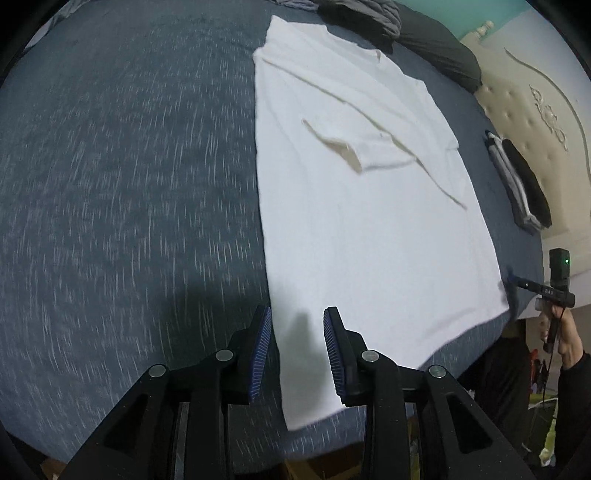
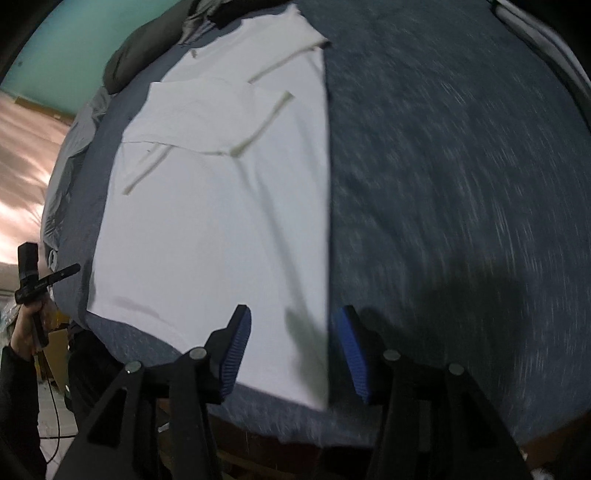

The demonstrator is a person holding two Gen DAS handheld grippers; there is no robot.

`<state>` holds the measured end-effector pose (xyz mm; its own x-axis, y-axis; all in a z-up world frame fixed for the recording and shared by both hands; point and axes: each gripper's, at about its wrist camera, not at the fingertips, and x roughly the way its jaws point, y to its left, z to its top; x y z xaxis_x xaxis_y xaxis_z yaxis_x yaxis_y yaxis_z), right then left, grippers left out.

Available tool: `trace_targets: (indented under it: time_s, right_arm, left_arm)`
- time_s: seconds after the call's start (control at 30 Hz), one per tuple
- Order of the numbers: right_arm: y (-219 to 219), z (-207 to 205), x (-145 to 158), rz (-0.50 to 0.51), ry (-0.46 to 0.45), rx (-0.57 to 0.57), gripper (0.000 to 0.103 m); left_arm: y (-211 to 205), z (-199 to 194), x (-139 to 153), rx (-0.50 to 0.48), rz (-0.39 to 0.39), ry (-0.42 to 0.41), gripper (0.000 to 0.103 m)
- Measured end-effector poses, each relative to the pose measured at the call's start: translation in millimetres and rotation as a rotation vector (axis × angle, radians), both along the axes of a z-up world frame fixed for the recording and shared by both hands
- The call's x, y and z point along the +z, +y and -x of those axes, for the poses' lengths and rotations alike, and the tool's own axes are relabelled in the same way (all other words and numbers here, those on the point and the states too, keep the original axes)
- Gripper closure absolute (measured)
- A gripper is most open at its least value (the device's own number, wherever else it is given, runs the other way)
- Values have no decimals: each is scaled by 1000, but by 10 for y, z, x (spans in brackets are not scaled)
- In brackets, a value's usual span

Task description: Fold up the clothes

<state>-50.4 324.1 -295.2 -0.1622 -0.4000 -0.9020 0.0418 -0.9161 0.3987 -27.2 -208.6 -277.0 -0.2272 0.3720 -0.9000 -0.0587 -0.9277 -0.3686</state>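
Your left gripper [image 1: 297, 347] sits at 6 o'clock in the left wrist view, jaws apart with nothing between the pads. Below them lies the near left corner of the shirt [image 1: 369, 229], not touched. The shirt is white and spread flat on the blue-grey bed [image 1: 129, 184], running from 6 o'clock up to 12 o'clock, with both sleeves already folded in across the chest. At 12 o'clock sits a dark clothes pile [image 1: 369, 14]; at 3 o'clock a small folded stack [image 1: 521, 181] rests near the headboard [image 1: 535, 122].

In the right wrist view your right gripper [image 2: 291, 350] is also at 6 o'clock, jaws apart and empty. They straddle the shirt's right edge near the hem, hanging above it without contact. Your other hand [image 2: 26, 332] shows at 8 o'clock.

Both views are smeared, so you appear to be moving fast. The risk: if you close now, the pads may miss the hem, or pinch only the top layer, or catch the bedcover with it. Uneven grips at the two corners would skew the fold and could pull the tucked sleeves loose.
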Motion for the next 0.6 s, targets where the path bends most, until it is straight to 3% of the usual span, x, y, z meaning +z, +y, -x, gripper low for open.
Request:
trace_targets:
  time_s: [0.23,0.47,0.6]
  right_arm:
    - [253,-204,-159,45,-54,-81,52]
    - [157,-215,-184,42,-58,-59,51]
    - [120,-188,-231,38,-69,-61,49]
  left_arm:
    - [39,-154,-127,-17,-10,-44,70]
    - [25,-241,-266,-14,-10,-85,69]
    - [17,-264,-364,-5,-10,-109,61]
